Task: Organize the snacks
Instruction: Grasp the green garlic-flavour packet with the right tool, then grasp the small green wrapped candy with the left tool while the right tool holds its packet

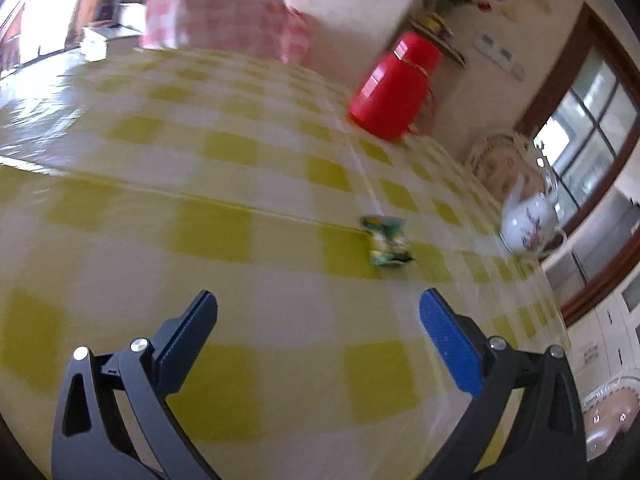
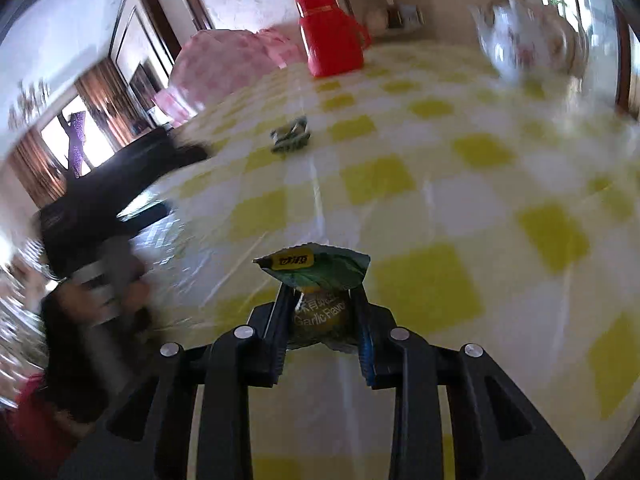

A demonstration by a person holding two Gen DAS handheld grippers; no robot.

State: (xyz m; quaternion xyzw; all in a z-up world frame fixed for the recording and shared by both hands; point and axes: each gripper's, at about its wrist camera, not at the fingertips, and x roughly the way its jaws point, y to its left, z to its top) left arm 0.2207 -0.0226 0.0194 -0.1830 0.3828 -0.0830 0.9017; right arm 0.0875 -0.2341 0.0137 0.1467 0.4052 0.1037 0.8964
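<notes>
A small green and yellow snack packet (image 1: pixel 387 246) lies on the yellow-checked tablecloth (image 1: pixel 224 224), a little ahead and to the right of my left gripper (image 1: pixel 318 308). That gripper hangs open over the cloth with nothing between its blue pads. The right wrist view shows my right gripper (image 2: pixel 320 300) shut on another green snack packet (image 2: pixel 318 280), marked garlic flavour, which sticks out past the fingertips. Farther up the table in that view lies the first snack packet (image 2: pixel 291 135). Both views are blurred.
A red thermos jug (image 1: pixel 394 86) stands at the back of the table, with a white floral teapot (image 1: pixel 528 222) near the right edge. A pink checked cover (image 1: pixel 224 12) sits at the far side. The other handheld gripper (image 2: pixel 120 200), dark and blurred, shows at the left in the right wrist view.
</notes>
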